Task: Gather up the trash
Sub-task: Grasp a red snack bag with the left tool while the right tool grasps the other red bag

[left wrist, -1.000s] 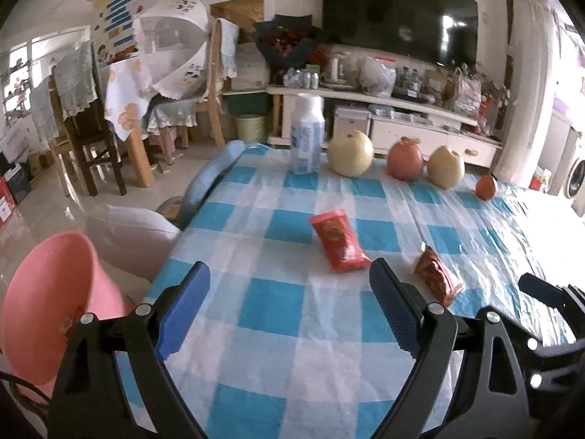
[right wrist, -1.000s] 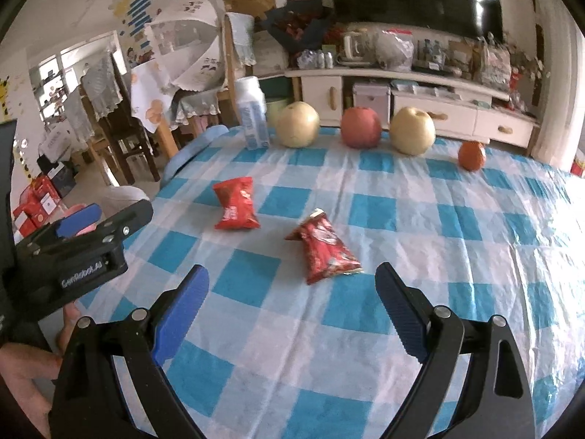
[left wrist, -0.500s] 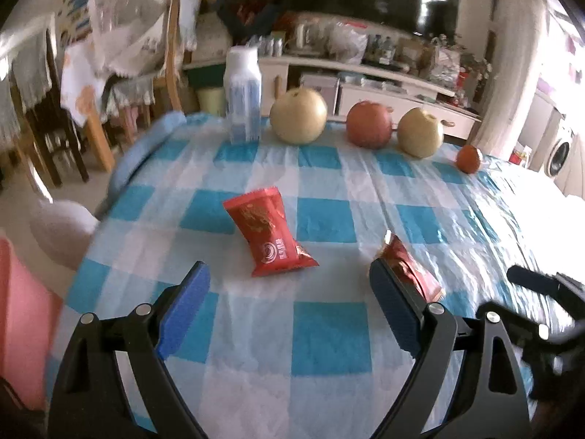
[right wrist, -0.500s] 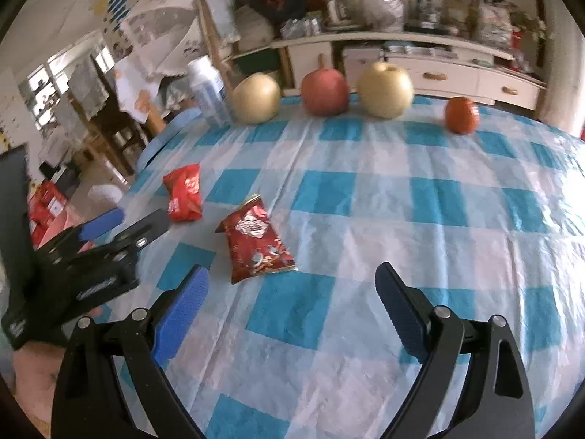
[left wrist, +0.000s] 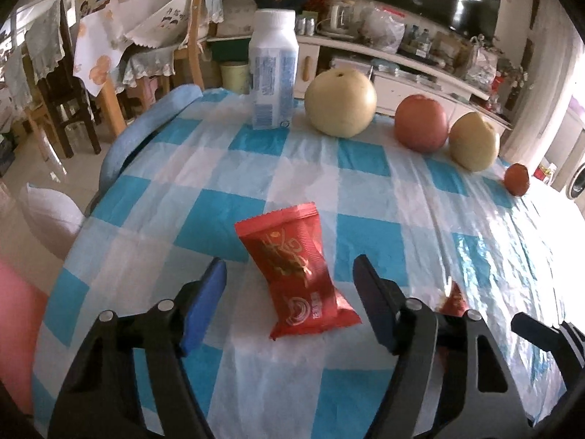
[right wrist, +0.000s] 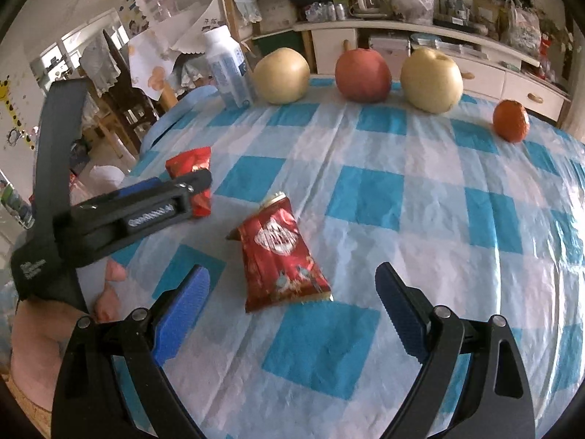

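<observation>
A: What sits on the table [left wrist: 365, 153], biggest first?

B: Along the far edge stand a bottle [left wrist: 273, 69], a pear [left wrist: 340, 102], an apple [left wrist: 421, 123], a second pear [left wrist: 474, 141] and a small orange [left wrist: 517, 179]. They all look closer and larger than a second ago, and the pink bin at the near left corner has almost slid out of view.

A: And the trash?

B: Two red wrappers lie toward the near left corner. The plain wrapper [left wrist: 298, 270] now lies between the left gripper [left wrist: 290, 285] fingers; a second ago it lay well ahead of them.

A: Is it gripped?

B: No. The jaws have just been closing, but the pads still stand clear of it on both sides.

A: The other one?

B: The crumpled wrapper [right wrist: 279, 259] lies just ahead of the right gripper [right wrist: 292, 292], nearer than before. Those jaws gape wide with nothing held.
</observation>
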The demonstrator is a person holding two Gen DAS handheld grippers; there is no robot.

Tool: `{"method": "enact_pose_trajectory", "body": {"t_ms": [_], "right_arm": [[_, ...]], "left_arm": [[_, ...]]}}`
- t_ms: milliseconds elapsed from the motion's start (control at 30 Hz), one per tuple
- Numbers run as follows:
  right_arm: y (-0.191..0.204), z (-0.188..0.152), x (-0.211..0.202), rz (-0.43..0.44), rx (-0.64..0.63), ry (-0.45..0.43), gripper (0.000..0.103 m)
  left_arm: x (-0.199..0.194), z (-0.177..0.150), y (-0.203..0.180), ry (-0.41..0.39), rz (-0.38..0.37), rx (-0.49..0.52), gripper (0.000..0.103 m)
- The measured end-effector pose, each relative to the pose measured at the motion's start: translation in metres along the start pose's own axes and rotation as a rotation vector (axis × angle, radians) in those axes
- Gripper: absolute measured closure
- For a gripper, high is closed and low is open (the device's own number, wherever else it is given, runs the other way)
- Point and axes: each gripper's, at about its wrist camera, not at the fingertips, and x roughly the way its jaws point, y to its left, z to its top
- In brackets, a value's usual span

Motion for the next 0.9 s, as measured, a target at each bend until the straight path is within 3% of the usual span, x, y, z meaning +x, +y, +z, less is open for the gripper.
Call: {"method": "enact_pose_trajectory", "body": {"t_ms": [433, 767, 900], "right_arm": [[0.007, 0.002, 0.018, -0.041, -0.052, 0.02, 0.036], [0.01, 0.003, 0.021, -0.076, -0.091, 0.012, 0.055], [0.009, 0.003, 0.021, -0.076, -0.092, 0.014, 0.056]], "left_arm": [[0.012, 0.006, 0.007, 0.017, 0.004, -0.009, 0.056], [0.009, 0.005, 0.015, 0.02, -0.034, -0.019, 0.063], [0.007, 0.003, 0.019, 0.024, -0.041, -0.03, 0.064]]}}
